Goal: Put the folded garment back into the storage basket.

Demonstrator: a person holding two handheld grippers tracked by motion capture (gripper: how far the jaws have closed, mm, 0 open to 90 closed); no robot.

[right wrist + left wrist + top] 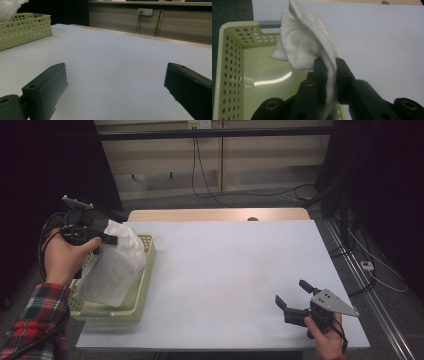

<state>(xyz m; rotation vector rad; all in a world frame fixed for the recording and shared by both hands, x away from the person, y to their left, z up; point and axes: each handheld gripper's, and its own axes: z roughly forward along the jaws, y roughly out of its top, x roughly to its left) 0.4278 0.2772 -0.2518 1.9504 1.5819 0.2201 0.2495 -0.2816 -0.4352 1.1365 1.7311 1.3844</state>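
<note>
- High view: the left gripper [109, 240] holds a white cloth [116, 265] by its top edge, and the cloth hangs from the fingers down toward the pale yellow basket [145, 285] at the left edge of the table [225, 270]. The lift looks done; whether the lower end is free of the basket I cannot tell. Carrying the cloth across to the table and spreading or laying it there seems left to do.
- High view: the right gripper [295, 300] rests low over the near right part of the table, well apart from cloth and basket, fingers spread wide with nothing between them.
- Left gripper view: the fingers [320, 72] are pinched tight on a bunched fold of the cloth, which fans out beyond the fingertips, over the basket's inner corner.
- Right gripper view: the two fingers [47, 87] stand far apart over bare table; the basket sits far off beyond the left finger, with a bit of cloth above it.
</note>
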